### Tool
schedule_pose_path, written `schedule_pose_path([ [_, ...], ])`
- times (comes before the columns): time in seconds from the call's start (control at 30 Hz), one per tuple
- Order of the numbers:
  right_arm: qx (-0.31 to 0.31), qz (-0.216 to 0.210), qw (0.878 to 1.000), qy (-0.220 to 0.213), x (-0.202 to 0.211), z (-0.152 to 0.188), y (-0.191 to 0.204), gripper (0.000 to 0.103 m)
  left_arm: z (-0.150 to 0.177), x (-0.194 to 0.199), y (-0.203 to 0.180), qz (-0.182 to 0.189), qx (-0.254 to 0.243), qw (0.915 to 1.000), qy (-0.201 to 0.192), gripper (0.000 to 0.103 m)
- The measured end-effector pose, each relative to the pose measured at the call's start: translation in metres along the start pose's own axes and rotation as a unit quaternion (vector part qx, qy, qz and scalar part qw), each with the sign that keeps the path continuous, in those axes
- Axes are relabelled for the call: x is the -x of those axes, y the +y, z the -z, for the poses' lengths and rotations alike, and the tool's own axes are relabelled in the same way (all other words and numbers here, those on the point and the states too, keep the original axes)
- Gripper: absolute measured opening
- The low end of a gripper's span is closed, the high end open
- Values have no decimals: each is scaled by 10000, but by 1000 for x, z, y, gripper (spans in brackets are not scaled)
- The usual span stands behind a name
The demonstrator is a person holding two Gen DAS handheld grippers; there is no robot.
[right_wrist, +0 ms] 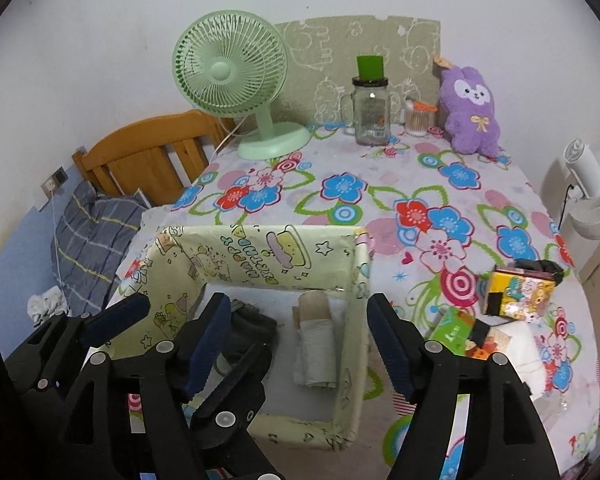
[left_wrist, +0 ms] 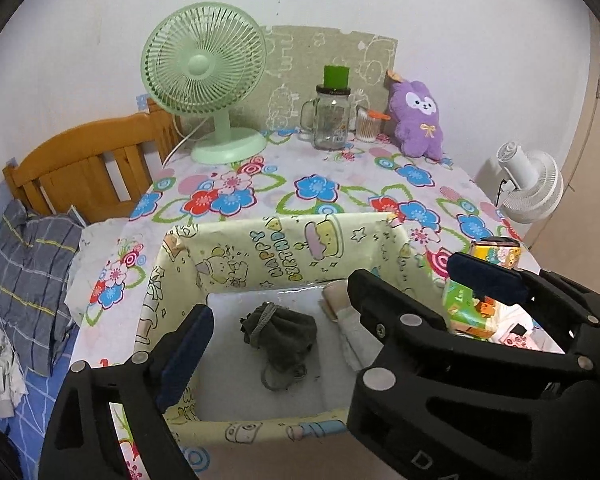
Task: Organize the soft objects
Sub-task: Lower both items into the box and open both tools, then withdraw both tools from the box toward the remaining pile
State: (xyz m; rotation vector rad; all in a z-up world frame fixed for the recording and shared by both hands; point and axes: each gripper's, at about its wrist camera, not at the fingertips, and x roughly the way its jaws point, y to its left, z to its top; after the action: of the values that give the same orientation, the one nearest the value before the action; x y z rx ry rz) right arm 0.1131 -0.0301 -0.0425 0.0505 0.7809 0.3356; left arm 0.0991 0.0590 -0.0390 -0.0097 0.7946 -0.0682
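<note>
A yellow-green patterned box [left_wrist: 284, 252] [right_wrist: 260, 256] stands at the near edge of the flowered table. Inside lie a dark grey drawstring pouch [left_wrist: 280, 332] [right_wrist: 248, 320] and a rolled beige-and-white cloth [left_wrist: 348, 320] [right_wrist: 314, 340]. My left gripper [left_wrist: 292, 340] is open and empty, hovering over the box above the pouch. My right gripper [right_wrist: 300, 344] is open and empty, over the box above the rolled cloth. The left gripper also shows at the lower left of the right wrist view [right_wrist: 172, 320]. A purple plush toy [left_wrist: 418, 120] [right_wrist: 472, 112] leans on the wall at the back right.
A green desk fan [left_wrist: 208, 88] [right_wrist: 236, 80], a glass jar with a green cup on it [left_wrist: 332, 120] [right_wrist: 372, 108] and a cotton-swab holder [left_wrist: 368, 124] stand at the back. Small colourful boxes [right_wrist: 516, 292] lie right of the box. A wooden headboard [left_wrist: 88, 160] and a pillow are at the left.
</note>
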Motion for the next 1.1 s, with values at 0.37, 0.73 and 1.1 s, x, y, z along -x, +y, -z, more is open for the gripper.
schedule_pose_path([
  [0.37,96,240,9993,-283,32,3,-11,87,1,20,-21,27,-93,9998,-179,98],
  [0.73,172,514,9966,-626,66,5,-29,98,-1,40,-47,55,-154,9989,-443,103],
  [1.1,187,702,9935,-872,93,13,-48,100,2,54,-74,208,-254,9976,-615,103],
])
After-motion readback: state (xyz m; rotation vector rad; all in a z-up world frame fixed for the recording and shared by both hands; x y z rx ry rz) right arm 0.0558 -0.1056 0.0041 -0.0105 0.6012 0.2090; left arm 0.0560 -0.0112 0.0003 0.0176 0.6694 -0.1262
